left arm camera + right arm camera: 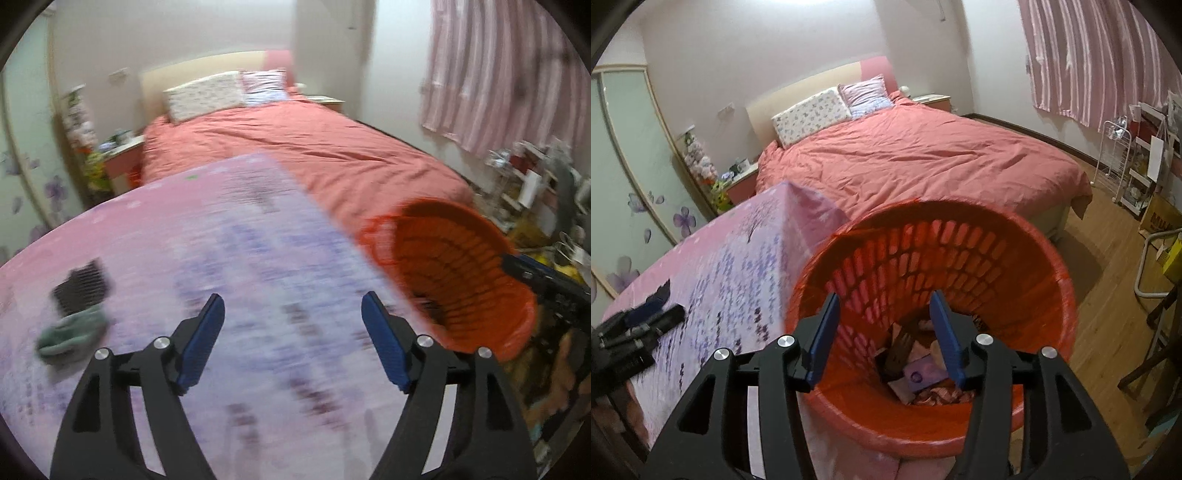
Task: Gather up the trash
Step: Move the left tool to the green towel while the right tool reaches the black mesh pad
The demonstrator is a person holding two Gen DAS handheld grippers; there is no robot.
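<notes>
Right gripper (882,336): it is being held over the mouth of the orange basket with its blue pads spread; nothing is being pinched between them.
Left gripper (293,341): it is being held above the flowered pink-and-lilac tablecloth (221,258), its jaws spread wide and empty; this view is being smeared by motion blur.
Orange basket (1049,280): the slotted plastic bin is being kept at the table's right edge, beside the cloth; whether it is resting on the table or standing next to it cannot be told.
Collected trash (919,373): crumpled wrappers and a small purple packet are lying at the bottom of the basket, directly beyond the right pads.
Remaining trash: a dark meshed scrap (83,286) and a crumpled green piece (72,334) are lying just beside each other on the cloth, to the left of the left gripper.
Step in hand: by judgement, a drop into the basket is just being finished by the right gripper, while the next pickup is being approached by the left.
Next move: the left gripper is needing to be swung left and lowered over the green piece, jaws astride it, then closed.
Background: a bed (923,158) with a coral cover is standing beyond the table.
</notes>
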